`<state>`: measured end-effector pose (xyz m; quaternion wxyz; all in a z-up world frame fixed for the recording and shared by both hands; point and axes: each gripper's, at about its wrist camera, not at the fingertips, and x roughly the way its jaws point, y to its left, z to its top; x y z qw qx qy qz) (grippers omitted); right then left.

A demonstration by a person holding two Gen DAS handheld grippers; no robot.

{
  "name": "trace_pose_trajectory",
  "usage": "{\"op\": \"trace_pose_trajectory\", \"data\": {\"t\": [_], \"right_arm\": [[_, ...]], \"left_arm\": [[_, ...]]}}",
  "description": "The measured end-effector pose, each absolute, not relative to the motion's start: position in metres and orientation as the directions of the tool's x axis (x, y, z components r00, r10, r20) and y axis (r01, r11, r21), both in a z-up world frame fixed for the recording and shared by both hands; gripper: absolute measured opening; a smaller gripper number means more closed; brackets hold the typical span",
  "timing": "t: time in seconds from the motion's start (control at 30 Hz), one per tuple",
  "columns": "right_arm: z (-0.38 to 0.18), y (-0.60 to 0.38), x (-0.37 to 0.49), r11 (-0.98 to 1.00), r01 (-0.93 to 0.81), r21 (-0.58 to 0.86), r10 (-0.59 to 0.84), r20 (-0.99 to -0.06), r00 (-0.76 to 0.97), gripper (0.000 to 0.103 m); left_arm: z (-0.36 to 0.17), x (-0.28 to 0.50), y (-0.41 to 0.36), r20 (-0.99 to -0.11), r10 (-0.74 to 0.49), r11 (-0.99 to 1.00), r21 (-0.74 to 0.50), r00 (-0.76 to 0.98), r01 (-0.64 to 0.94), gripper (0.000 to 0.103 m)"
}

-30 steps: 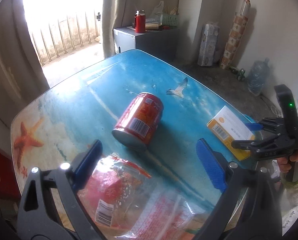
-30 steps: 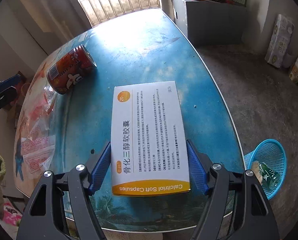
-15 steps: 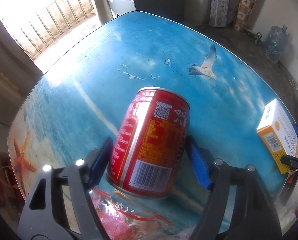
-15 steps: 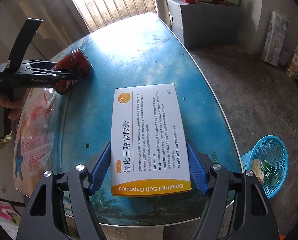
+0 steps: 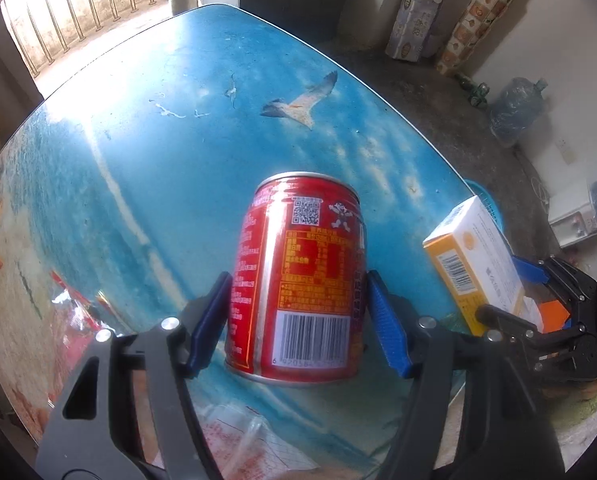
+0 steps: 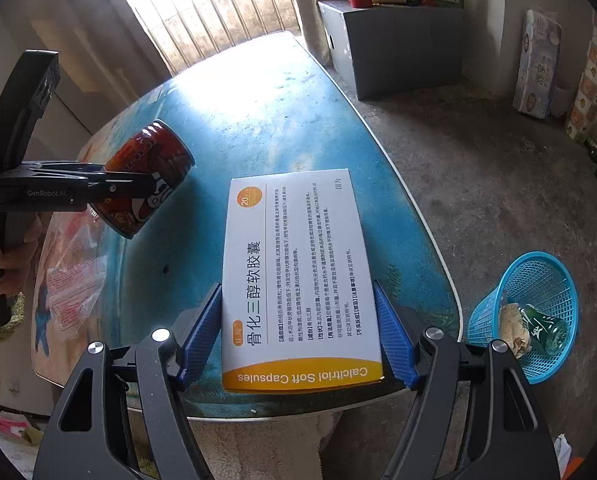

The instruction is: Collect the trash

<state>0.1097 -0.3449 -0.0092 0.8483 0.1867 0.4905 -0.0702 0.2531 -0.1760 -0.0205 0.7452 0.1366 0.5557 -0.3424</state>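
Note:
A red drink can (image 5: 298,280) lies between the blue pads of my left gripper (image 5: 297,280), whose jaws are closing, with both pads against its sides. In the right wrist view the can (image 6: 146,176) hangs tilted in the left gripper (image 6: 138,184) over the blue sea-print table (image 6: 258,120). My right gripper (image 6: 297,288) is shut on a white and orange capsule box (image 6: 298,264), held over the table's near edge. The box (image 5: 470,256) also shows at the right of the left wrist view. A crumpled clear and red plastic wrapper (image 6: 70,272) lies on the table's left side.
A blue mesh basket (image 6: 538,272) stands on the concrete floor right of the table, with paper and a green bottle inside. A grey cabinet (image 6: 398,52) with a red flask stands beyond the table's far end. A person's hand (image 6: 6,248) grips the left handle.
My left gripper has moved forward from over the wrapper to the can and closed onto its sides. The right gripper has shifted a little with the box still in it.

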Motion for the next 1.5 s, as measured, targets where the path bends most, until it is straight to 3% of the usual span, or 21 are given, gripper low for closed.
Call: {"op": "trace_pose_trajectory", "data": {"t": [0.13,0.43,0.6,1.5], "right_arm": [[-0.010,-0.349,0.099,0.914,0.312,0.259,0.070,-0.859,0.508,0.071],[-0.009,-0.338,0.093,0.934,0.292,0.206,0.041,-0.874,0.484,0.071],[-0.010,-0.334,0.100,0.937,0.292,0.194,0.037,-0.883,0.468,0.071],[-0.012,-0.328,0.107,0.935,0.308,0.175,0.013,-0.887,0.462,0.071]], "left_arm": [[-0.015,0.218,-0.174,-0.901,-0.394,0.738,-0.193,0.181,0.646,0.063],[-0.027,0.170,-0.172,-0.909,-0.313,0.760,-0.066,0.274,0.647,0.062],[-0.027,0.170,-0.175,-0.902,-0.288,0.756,-0.010,0.320,0.654,0.062],[-0.038,0.177,-0.184,-0.897,-0.278,0.744,0.025,0.343,0.667,0.062]]}}
